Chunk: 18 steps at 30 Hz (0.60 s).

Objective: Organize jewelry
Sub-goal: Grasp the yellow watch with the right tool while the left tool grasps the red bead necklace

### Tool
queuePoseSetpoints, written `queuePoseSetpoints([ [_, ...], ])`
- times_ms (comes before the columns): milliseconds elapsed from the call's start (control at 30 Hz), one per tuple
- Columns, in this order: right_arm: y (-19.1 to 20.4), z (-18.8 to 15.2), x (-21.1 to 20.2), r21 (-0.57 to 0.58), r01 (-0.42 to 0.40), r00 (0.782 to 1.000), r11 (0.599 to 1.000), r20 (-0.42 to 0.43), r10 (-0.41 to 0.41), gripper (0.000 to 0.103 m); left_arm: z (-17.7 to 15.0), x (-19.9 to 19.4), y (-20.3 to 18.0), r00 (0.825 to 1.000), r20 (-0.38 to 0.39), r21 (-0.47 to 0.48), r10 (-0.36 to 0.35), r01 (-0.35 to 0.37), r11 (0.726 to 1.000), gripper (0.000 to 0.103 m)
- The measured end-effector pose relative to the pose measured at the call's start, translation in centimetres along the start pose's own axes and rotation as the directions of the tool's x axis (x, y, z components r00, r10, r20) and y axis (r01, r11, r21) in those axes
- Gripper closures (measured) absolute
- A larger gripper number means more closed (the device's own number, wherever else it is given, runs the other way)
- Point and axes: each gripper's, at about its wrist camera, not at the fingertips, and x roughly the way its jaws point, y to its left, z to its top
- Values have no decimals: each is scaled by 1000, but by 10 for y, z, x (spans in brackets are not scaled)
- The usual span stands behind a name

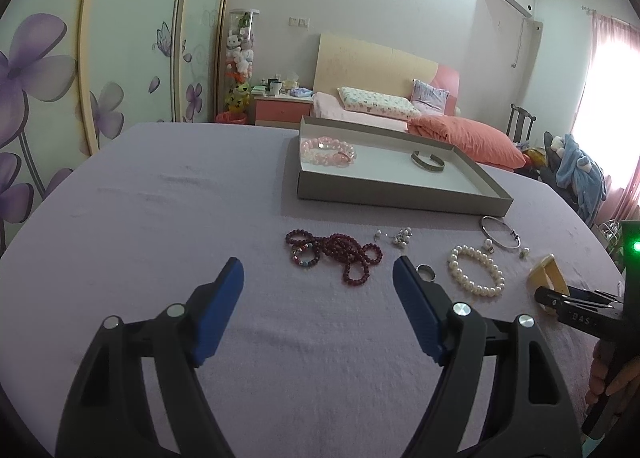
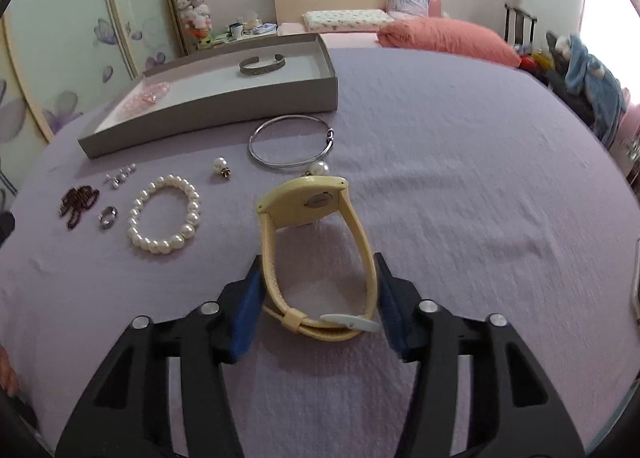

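Watch (image 2: 316, 254) lies on the purple cloth (image 2: 460, 186), its strap between the right gripper (image 2: 318, 290) pads, which touch both sides. Left gripper (image 1: 318, 310) is wide, empty, near the red beads (image 1: 340, 254). Tray (image 2: 208, 114) sits behind.

The tablecloth (image 2: 460, 178) is plain lilac. The watch (image 2: 316, 218) is pale yellow, the pearl bracelet (image 2: 164, 214) cream white, the bead necklace (image 1: 348, 250) dark red, the tray (image 1: 384, 194) grey outside, white inside.
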Motion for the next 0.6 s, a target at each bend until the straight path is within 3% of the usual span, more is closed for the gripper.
queuePoseSetpoints([
  [300, -6, -4, -7, 20, -1, 1000, 1000, 4, 1, 57, 10, 34, -12, 996, -88, 61, 31, -25, 998, 27],
  [500, -7, -4, -7, 25, -10, 1000, 1000, 0, 10, 56, 16, 80, -20, 970, -240, 90, 37, -16, 996, 27],
  [600, -8, -3, -7, 27, -14, 1000, 1000, 0, 14, 56, 18, 94, -22, 960, -275, 94, 50, -25, 995, 27],
])
